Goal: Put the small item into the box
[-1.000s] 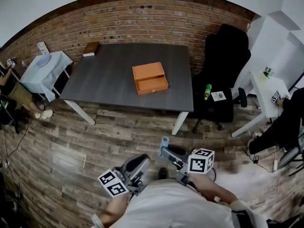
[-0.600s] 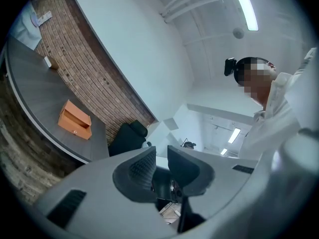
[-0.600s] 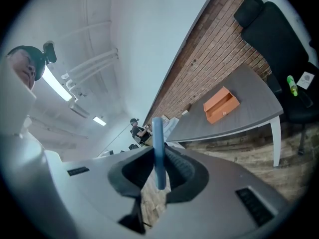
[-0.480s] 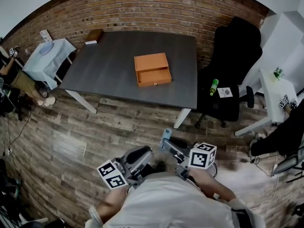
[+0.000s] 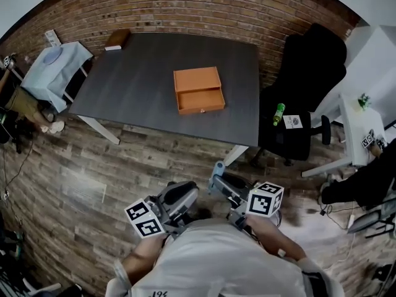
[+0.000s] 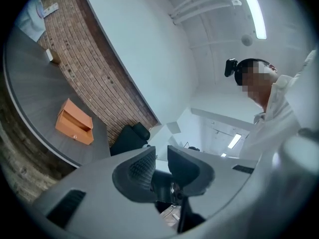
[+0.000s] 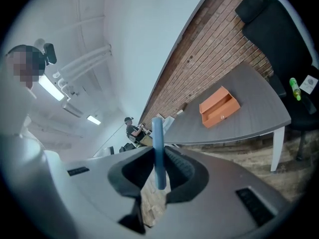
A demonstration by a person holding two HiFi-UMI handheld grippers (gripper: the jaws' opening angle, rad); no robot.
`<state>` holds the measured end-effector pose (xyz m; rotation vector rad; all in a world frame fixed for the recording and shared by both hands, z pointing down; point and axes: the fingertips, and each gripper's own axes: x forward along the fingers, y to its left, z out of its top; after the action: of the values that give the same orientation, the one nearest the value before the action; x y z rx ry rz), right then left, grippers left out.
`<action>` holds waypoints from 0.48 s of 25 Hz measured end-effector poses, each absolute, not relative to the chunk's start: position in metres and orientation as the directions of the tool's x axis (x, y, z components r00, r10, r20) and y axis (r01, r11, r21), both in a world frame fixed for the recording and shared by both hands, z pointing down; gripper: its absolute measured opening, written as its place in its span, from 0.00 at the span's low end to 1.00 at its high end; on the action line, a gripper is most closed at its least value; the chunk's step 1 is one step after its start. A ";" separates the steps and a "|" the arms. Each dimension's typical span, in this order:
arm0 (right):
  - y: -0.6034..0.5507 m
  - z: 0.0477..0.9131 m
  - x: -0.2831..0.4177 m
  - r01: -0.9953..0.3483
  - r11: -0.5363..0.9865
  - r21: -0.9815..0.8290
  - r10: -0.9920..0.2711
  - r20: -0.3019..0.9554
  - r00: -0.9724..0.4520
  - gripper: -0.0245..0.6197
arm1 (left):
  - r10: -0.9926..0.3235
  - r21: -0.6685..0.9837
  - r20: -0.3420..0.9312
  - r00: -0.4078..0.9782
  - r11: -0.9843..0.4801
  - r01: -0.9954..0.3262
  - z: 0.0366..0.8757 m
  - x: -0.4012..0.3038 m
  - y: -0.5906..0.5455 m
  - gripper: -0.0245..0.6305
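One thin blue item (image 7: 158,143) clamped in right gripper (image 7: 158,159), bottom centre. Left gripper (image 6: 161,159) barely apart, empty. Orange box (image 5: 198,90) upper centre.

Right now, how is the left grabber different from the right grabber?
The right gripper pinches a thin blue piece upright between its jaws. The left gripper holds nothing, and its jaws are a little apart. In the head view the right gripper reaches slightly nearer the table than the left gripper. Both are grey and carry a marker cube.
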<state>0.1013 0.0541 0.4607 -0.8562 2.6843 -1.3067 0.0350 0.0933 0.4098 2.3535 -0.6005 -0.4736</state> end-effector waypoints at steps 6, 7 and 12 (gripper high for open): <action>0.000 0.459 0.088 -0.497 0.464 -0.733 -0.535 0.214 -0.817 0.16 | -0.497 0.677 -0.178 0.849 -0.689 -0.261 0.406 0.016 0.032 0.15; -0.009 0.457 0.085 -0.503 0.462 -0.731 -0.544 0.215 -0.811 0.16 | -0.492 0.672 -0.177 0.853 -0.693 -0.260 0.404 0.012 0.021 0.15; -0.055 0.453 0.061 -0.529 0.442 -0.724 -0.578 0.221 -0.786 0.16 | -0.456 0.659 -0.167 0.874 -0.712 -0.245 0.397 -0.011 -0.025 0.15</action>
<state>0.0613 -0.0546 0.4525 -1.0059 2.6180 -1.2809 -0.0111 -0.0246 0.3971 2.3854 -0.5031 -0.4216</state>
